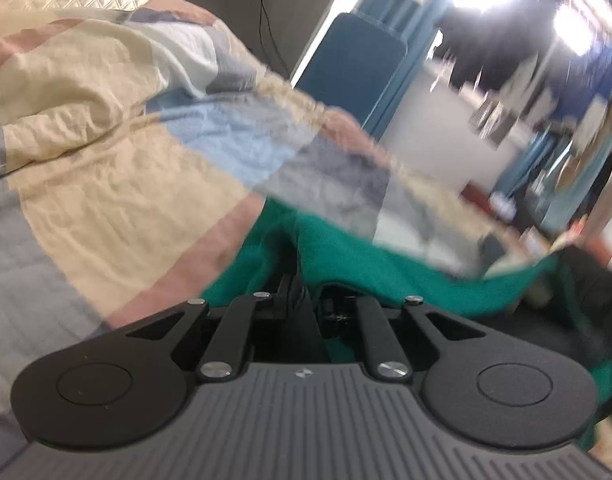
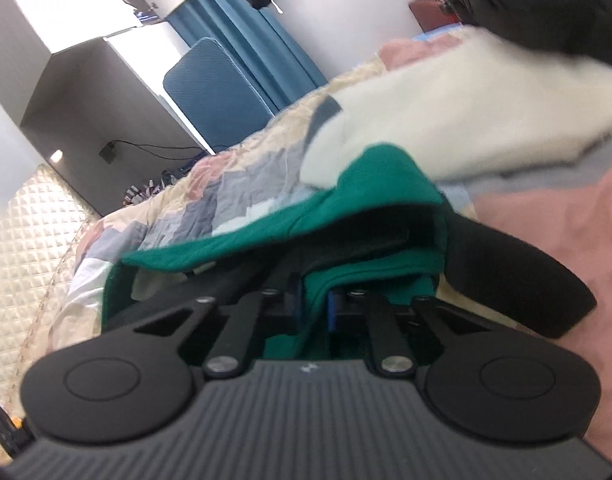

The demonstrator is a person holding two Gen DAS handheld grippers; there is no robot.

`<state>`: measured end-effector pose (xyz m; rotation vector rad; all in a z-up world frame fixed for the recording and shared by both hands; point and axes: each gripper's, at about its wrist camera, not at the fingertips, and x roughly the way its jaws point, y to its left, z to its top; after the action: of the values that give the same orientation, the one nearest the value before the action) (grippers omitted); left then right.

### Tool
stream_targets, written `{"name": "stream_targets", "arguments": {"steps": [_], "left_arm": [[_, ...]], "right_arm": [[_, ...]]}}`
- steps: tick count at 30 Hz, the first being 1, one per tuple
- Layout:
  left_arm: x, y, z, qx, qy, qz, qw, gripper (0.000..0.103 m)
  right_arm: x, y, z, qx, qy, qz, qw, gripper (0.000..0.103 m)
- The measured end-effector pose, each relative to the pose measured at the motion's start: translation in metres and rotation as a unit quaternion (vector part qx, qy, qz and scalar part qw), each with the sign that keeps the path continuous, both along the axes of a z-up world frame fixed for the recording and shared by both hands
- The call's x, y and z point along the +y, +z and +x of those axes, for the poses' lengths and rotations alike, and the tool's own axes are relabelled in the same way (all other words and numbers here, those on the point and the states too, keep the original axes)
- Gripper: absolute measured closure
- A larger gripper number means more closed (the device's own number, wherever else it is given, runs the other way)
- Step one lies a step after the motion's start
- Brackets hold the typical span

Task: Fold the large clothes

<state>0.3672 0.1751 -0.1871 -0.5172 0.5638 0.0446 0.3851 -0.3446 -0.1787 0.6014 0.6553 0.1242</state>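
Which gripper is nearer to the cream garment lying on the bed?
Right. The right gripper is shut on the green garment just below the cream garment. The left gripper grips the same green cloth; no cream garment shows in its view.

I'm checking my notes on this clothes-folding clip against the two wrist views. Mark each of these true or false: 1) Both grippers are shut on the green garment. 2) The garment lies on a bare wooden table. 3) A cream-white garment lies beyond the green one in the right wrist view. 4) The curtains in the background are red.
1) True: the left gripper and the right gripper each pinch the green garment.
2) False: it lies on a patchwork bedspread of cream, pink, blue and grey.
3) True: the cream-white garment lies just behind it.
4) False: the curtains are blue.
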Motion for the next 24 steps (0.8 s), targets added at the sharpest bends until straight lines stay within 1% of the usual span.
{"name": "stream_targets", "arguments": {"steps": [1, 5, 8, 11, 13, 15, 17, 18, 21, 24], "left_arm": [[0.005, 0.007, 0.001, -0.008, 0.002, -0.006, 1.0000, 0.092], [0.024, 0.035, 0.009, -0.040, 0.000, -0.050, 0.9979, 0.092], [0.028, 0.054, 0.035, -0.048, 0.001, -0.051, 0.9975, 0.092], [0.027, 0.062, 0.075, -0.037, 0.008, -0.048, 0.9981, 0.092], [0.024, 0.060, 0.111, -0.016, 0.018, -0.035, 0.9991, 0.092], [0.018, 0.051, 0.143, 0.009, 0.025, -0.015, 0.9995, 0.092], [0.014, 0.036, 0.175, 0.036, 0.032, 0.007, 0.9988, 0.092], [0.014, 0.027, 0.188, 0.052, 0.037, 0.011, 0.9979, 0.092], [0.012, -0.002, 0.217, 0.090, 0.041, 0.045, 0.9941, 0.092], [0.016, -0.031, 0.229, 0.124, 0.034, 0.047, 0.9906, 0.092]], "right_arm": [[-0.003, 0.007, 0.001, -0.004, 0.002, -0.001, 1.000, 0.092], [-0.018, 0.040, 0.005, -0.053, 0.003, -0.005, 0.999, 0.094], [-0.026, 0.055, 0.027, -0.073, -0.001, -0.006, 0.997, 0.095], [-0.030, 0.061, 0.068, -0.066, -0.015, -0.008, 0.998, 0.095], [-0.029, 0.055, 0.100, -0.050, -0.028, -0.013, 0.998, 0.096], [-0.024, 0.042, 0.135, -0.020, -0.039, -0.024, 0.999, 0.096], [-0.014, 0.024, 0.164, 0.007, -0.043, -0.062, 0.997, 0.096], [-0.010, 0.011, 0.177, 0.022, -0.043, -0.078, 0.996, 0.096], [-0.001, -0.024, 0.204, 0.058, -0.042, -0.095, 0.993, 0.096], [0.003, -0.049, 0.215, 0.074, -0.031, -0.113, 0.990, 0.096]]}}
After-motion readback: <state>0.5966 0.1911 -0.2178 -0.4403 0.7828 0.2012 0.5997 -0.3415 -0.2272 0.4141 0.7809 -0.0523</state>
